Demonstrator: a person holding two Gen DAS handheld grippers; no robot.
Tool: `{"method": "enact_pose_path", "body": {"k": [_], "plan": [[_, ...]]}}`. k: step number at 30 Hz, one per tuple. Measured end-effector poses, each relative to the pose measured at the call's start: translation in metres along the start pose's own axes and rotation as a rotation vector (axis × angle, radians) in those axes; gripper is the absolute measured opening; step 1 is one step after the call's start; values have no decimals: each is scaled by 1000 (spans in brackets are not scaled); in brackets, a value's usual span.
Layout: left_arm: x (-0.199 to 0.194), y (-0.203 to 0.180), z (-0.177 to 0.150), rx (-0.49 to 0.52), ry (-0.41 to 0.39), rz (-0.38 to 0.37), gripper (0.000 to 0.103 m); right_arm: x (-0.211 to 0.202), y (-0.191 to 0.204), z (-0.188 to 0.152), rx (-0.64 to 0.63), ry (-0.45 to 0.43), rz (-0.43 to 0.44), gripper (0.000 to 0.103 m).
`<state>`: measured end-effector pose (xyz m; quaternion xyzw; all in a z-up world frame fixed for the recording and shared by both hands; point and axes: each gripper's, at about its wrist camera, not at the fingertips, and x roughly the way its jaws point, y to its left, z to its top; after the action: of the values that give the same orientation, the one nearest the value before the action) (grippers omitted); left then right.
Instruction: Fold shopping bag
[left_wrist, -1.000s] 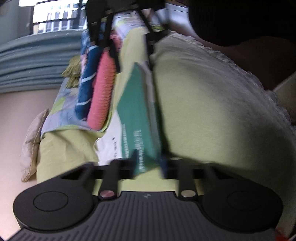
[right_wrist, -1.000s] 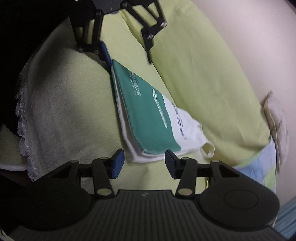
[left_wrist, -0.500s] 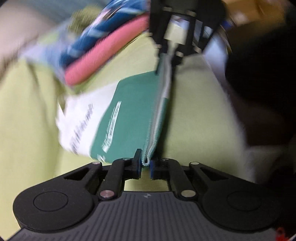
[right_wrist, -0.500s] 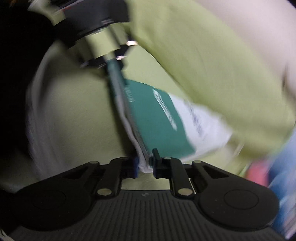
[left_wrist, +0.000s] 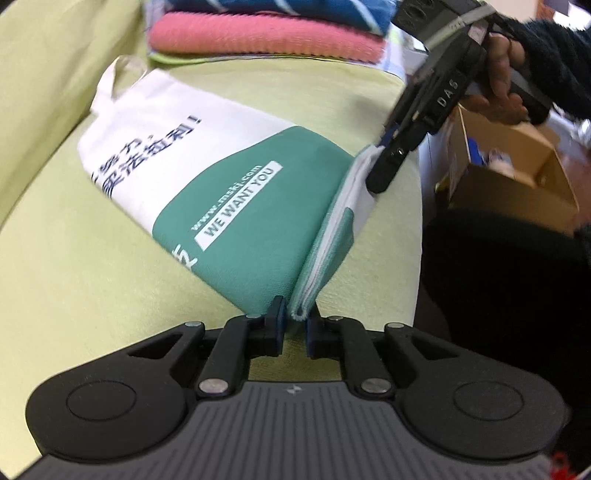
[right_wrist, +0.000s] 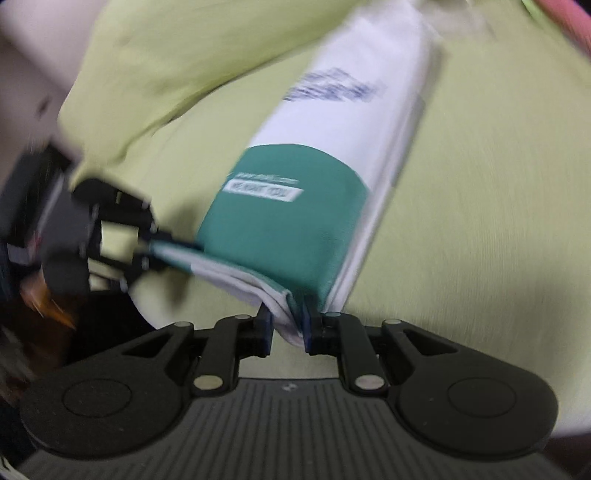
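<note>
**Folded bag pinched at both ends of one edge**

Lying folded on the lime-green bed cover (left_wrist: 92, 266): a white-and-green shopping bag (left_wrist: 255, 206), green panel with "WE WANT YOU" facing up, white handle loop at the far end near a stack of folded pink and blue textiles (left_wrist: 266, 37); near corner of its layered edge raised and sitting between the jaws of the left gripper (left_wrist: 295, 321), pads close against the fabric on both sides, clamped on it though just eased slightly wider; far end of the same edge caught in the right gripper (left_wrist: 380, 147), held by a hand (left_wrist: 502, 81) in a dark sleeve; seen from the right wrist, bundled white and green layers squeezed between nearly closed jaws, just drawn in from wide apart; cardboard box (left_wrist: 517, 177) beyond the bed edge.

Against a second ago: right jaws then open and short of the bag, now clamped on its corner; edge lifted off the cover; both views rolled strongly.
</note>
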<state>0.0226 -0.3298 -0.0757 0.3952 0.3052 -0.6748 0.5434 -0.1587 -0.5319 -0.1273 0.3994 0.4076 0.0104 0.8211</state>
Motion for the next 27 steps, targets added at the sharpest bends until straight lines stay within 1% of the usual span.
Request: {"method": "enact_pose_path", "body": {"k": [6,8,9,11,12,15,16,19,22,24,27], "plan": [[-5,12,1,-109,-18,-24,14,-3,-16,-8,183,50,44,10],[-6,14,5,-135,-27,-22,14,0,-23,-7,242,59,63,10],[-9,12,6,-135,-28,-6,15,1,-27,-6,272,64,72,10],[-20,4,7,-113,-28,51,16,6,-32,-4,321,77,80,9],[-26,-3,7,-79,-35,88,16,9,-35,-2,345,84,84,8],[-43,-34,7,89,-77,216,13,12,-38,2,397,107,80,7],[-46,-42,7,135,-89,232,13,14,-40,3,413,113,81,7],[-43,-63,9,253,-119,249,15,17,-41,6,432,128,79,7],[-23,-70,19,306,-108,273,16,19,-38,9,429,144,61,7],[-10,-68,25,304,-103,270,16,20,-34,13,417,160,40,7],[12,-57,29,247,-35,263,14,20,-28,21,399,196,3,7]]}}
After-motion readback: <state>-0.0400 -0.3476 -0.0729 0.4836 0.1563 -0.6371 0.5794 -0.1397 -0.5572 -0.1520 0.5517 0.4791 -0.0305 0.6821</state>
